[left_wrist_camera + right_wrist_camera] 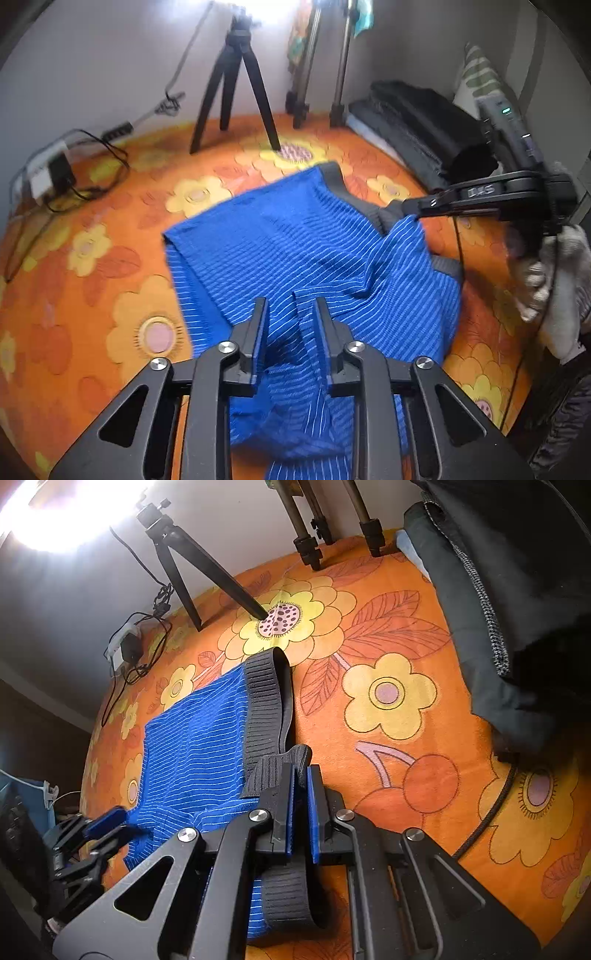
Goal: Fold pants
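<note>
Ribbed blue knit pants point(303, 251)

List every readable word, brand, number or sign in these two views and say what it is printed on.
"DAS", as best it reads, blurred white letters on the side of the right gripper in the left wrist view.
Nothing else is legible: the blue striped pants, their grey waistband and the orange flowered cover carry no visible text.

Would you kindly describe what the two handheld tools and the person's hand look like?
Both tools are matte black with triangular cut-outs, silver pivot screws and blue pads. The right tool carries pale lettering, small green lights and a thin black cable. The hand holding it wears a light knitted glove. The left tool matches.
</note>
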`<state>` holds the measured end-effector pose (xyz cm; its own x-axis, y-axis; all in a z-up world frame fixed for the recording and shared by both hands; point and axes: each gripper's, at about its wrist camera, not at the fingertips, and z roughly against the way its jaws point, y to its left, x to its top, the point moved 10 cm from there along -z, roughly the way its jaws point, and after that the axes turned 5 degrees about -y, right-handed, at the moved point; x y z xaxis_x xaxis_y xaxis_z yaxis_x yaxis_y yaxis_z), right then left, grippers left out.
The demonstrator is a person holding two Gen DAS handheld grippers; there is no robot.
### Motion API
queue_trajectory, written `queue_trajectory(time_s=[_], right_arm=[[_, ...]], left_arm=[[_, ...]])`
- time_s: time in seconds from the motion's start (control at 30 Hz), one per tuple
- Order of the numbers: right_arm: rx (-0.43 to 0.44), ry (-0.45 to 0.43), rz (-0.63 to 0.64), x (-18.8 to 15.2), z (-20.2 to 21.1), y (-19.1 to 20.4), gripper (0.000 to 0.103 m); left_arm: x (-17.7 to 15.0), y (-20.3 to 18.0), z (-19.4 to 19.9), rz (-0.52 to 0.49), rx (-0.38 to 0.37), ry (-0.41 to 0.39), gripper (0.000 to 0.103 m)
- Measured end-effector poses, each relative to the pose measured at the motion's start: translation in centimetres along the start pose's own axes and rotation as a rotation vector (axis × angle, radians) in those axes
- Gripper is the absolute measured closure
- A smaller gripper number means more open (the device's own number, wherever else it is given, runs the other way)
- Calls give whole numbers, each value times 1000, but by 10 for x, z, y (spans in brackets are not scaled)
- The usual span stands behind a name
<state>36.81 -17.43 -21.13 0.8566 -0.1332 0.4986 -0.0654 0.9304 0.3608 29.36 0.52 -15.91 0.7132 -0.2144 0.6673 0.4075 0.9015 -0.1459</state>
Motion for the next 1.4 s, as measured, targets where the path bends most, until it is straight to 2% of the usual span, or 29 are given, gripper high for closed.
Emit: queue_trajectory(time_s=[0.07,0.23,0.27,0.3,0.33,0.37,0.4,0.43,0.5,0.67,0.73,0.8,0.9,0.93,0.97,1.03,1.23,1.27,1.33,1.4], right_arm=[[14,-6,3,2,4,0,95],[71,-20,23,7,13,3,94],[75,-20,32,8,15,1,87],[75,-27,38,10,18,0,77],[73,-47,47,14,21,-4,71],[68,-62,53,17,23,-7,55],[65,-79,58,20,25,-10,45],[61,-97,64,24,25,-14,42],[75,-111,77,28,23,-19,42],[187,-49,80,20,6,-12,42],[188,-49,115,17,5,-6,42],[170,-59,167,17,5,-1,42],[201,-34,152,15,4,2,42],[202,-27,148,13,2,3,42],[197,-24,152,12,1,4,42],[192,-14,159,9,-1,6,42],[182,11,169,2,-8,11,42],[183,15,165,2,-9,11,42],[183,19,161,1,-10,12,42],[185,26,163,-1,-11,13,49]], left_arm=[[0,-2,-7,9,-10,8,73],[-3,-10,-20,-2,-7,25,72],[-3,-11,-21,-6,-1,21,73],[-3,-12,-22,-9,4,17,78],[-1,-13,-22,-11,6,7,97],[0,-13,-22,-16,12,-1,101],[1,-13,-19,-23,22,-19,101],[2,-13,-17,-26,22,-27,101],[5,-10,-10,-27,37,-55,102],[10,12,7,44,56,-100,103],[11,21,14,62,67,-117,103],[11,25,17,84,50,-119,103],[8,19,8,131,-27,-72,102],[7,16,4,127,-26,-63,93],[6,13,-1,124,-29,-49,78],[4,7,-8,125,-39,-38,70],[-3,-1,-34,138,-51,16,70],[-2,-3,-35,131,-53,7,76],[0,-8,-36,111,-47,-2,101],[2,-11,-34,91,-46,-21,101]])
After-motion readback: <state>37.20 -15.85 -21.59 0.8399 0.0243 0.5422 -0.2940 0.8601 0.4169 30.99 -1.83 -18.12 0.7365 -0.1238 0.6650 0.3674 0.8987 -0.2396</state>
